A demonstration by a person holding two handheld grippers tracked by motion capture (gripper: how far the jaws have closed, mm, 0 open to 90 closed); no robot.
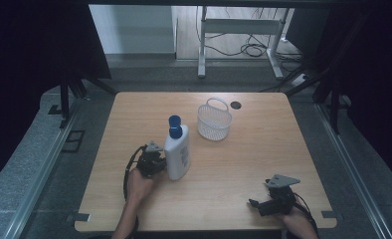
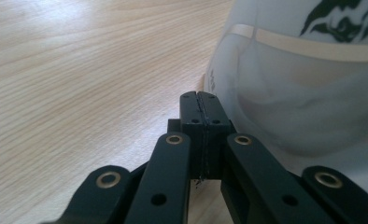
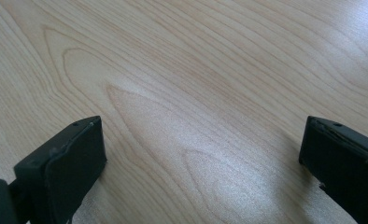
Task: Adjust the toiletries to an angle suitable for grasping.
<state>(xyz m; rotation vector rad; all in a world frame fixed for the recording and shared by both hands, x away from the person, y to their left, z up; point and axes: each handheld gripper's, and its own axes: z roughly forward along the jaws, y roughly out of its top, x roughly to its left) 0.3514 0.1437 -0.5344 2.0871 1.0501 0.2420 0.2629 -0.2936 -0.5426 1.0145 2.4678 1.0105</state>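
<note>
A white bottle (image 1: 178, 152) with a blue cap (image 1: 174, 126) stands upright near the middle of the wooden table (image 1: 244, 164). My left gripper (image 1: 153, 160) sits just left of the bottle's lower body. In the left gripper view my left gripper (image 2: 199, 103) has its two jaws pressed flat together with nothing between them, and the bottle's white wall (image 2: 308, 88) rises close on the right. My right gripper (image 1: 256, 204) rests near the table's front right. In the right gripper view my right gripper (image 3: 203, 154) stands wide open over bare wood.
A small white wire basket (image 1: 214, 120) with a handle stands behind and right of the bottle. A round cable hole (image 1: 236, 105) lies near the far edge. Black curtains flank the table, and a desk frame with cables stands beyond it.
</note>
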